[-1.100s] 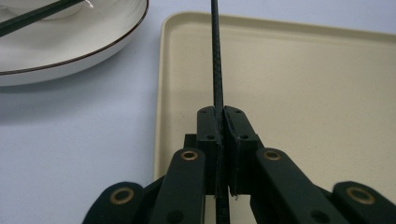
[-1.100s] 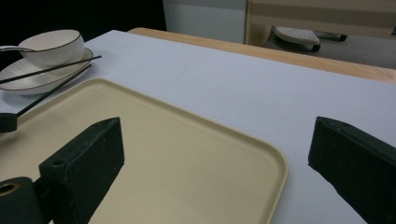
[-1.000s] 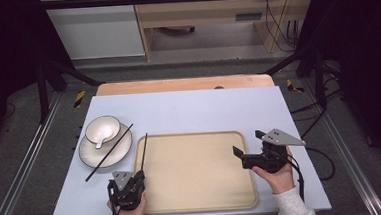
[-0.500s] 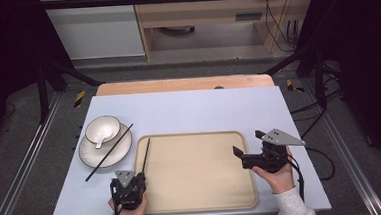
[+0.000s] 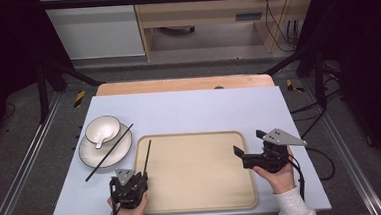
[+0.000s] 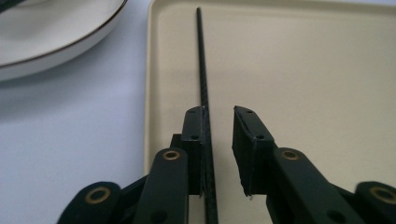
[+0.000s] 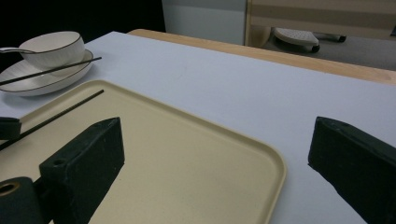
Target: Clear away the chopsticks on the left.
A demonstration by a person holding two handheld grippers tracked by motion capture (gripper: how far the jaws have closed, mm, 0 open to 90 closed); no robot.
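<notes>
2 chopsticks, 2 different spots, taking the tray (image 5: 197, 172) as landmark. 1 chopstick (image 5: 146, 154) lies inside the tray along its left rim, pointing away from the person. The second chopstick (image 5: 109, 152) rests across the plate (image 5: 92, 152) just left of the tray, leaning against the bowl (image 5: 103, 129), which has a spoon (image 7: 14, 50) in it.

Left claw (image 6: 218, 126) is spread, low over the tray's near-left corner. The tray chopstick runs between the jaws but hugs the left jaw; gap on the right side is clear. Looks like contact with that jaw, though I can't say for sure from the left gripper view.

Right claw (image 7: 215, 154) is spread wide, empty, hovering over the tray's right rim.

Risks from here:
- If the left claw lifts or pulls back while the stick is against the jaw pad, it could drag or roll the stick out of line.
- Stick is thin and round on a smooth tray: any side nudge rolls it toward the rim.
- Closing off-centre would pivot the far tip sideways.
- Second stick is perched on plate and bowl; a clumsy grab at 1 end could tip it off onto the bench or jog the bowl and spoon.
</notes>
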